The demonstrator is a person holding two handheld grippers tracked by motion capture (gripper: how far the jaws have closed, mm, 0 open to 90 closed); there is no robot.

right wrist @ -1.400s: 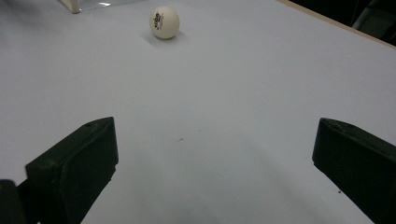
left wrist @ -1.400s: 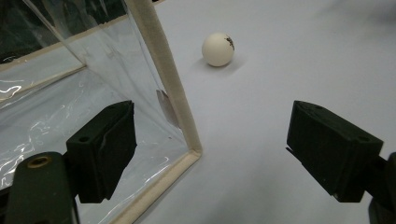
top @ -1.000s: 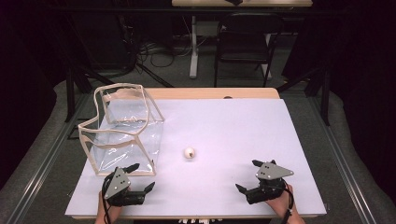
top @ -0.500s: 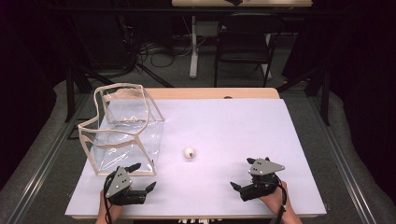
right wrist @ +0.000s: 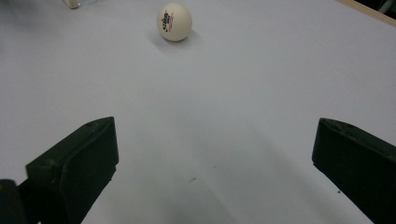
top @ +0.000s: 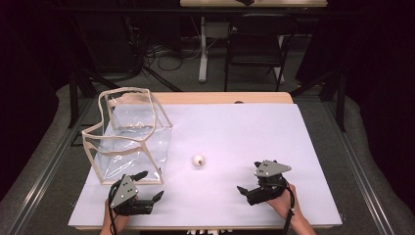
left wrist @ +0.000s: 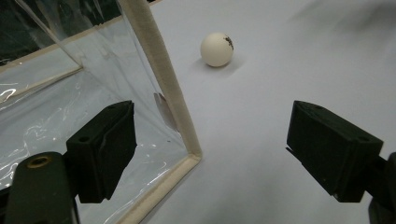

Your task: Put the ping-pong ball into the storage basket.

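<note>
Right claw (top: 249, 188) edged leftward toward ball (top: 198, 160), wide open, empty, left claw (top: 149, 188) likewise

A table (top: 274, 127) under a pale lilac-white sheet carries a small white ball (top: 198, 159) near the middle and a clear, cream-edged bag (top: 128, 139) at its left side, apart from the ball.
</note>
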